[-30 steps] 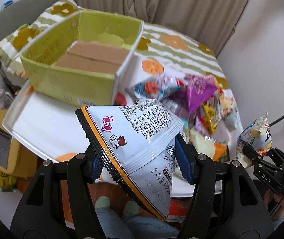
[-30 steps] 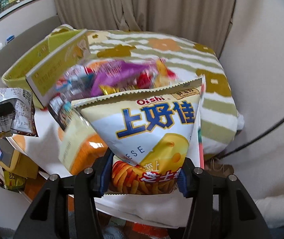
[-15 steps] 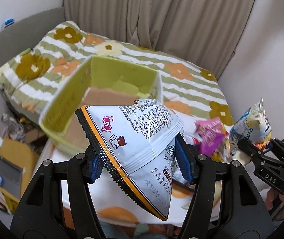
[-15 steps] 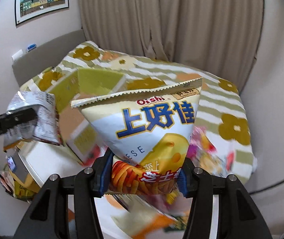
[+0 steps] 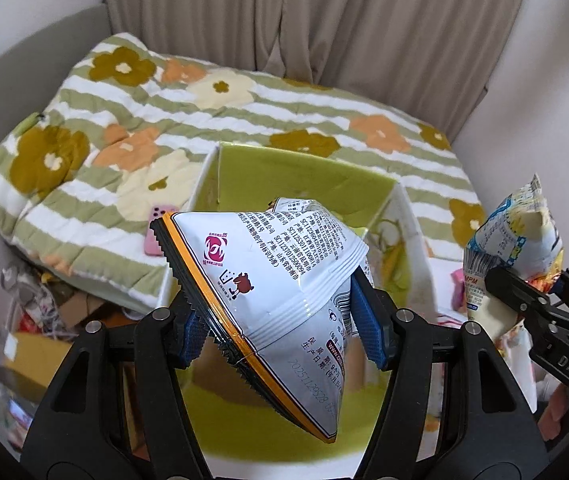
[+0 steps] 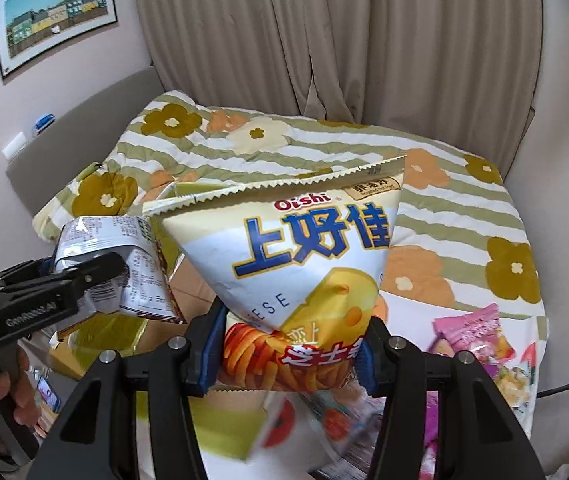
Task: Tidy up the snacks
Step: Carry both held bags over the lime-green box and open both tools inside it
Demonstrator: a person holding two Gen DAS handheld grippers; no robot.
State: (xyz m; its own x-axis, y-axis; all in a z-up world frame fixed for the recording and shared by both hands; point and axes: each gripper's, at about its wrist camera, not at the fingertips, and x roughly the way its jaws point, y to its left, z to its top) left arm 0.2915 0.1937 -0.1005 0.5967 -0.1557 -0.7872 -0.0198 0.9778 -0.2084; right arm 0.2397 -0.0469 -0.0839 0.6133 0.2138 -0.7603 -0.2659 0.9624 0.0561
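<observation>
Snacks are in both your grippers: the left gripper (image 5: 280, 324) is clamped on a white bag (image 5: 268, 280), and the right gripper (image 6: 288, 356) pinches the low end of an Oishi bag (image 6: 296, 264). The white bag hangs over the green box (image 5: 304, 176), which sits open on the table by the flowered quilt (image 5: 124, 120); the Oishi bag is just beside it, over the box's right edge as far as the blur lets you judge.

You seem to be at the drop. Lower the white bag well inside the walls before you let go, since it is puffy and light and could slide off a rim. Release one bag at a time, left first, so the two grippers don't crowd each other above the opening. Lay each bag flat toward a corner to leave room, because more snacks (image 6: 472, 328) lie loose on the table to the right.
</observation>
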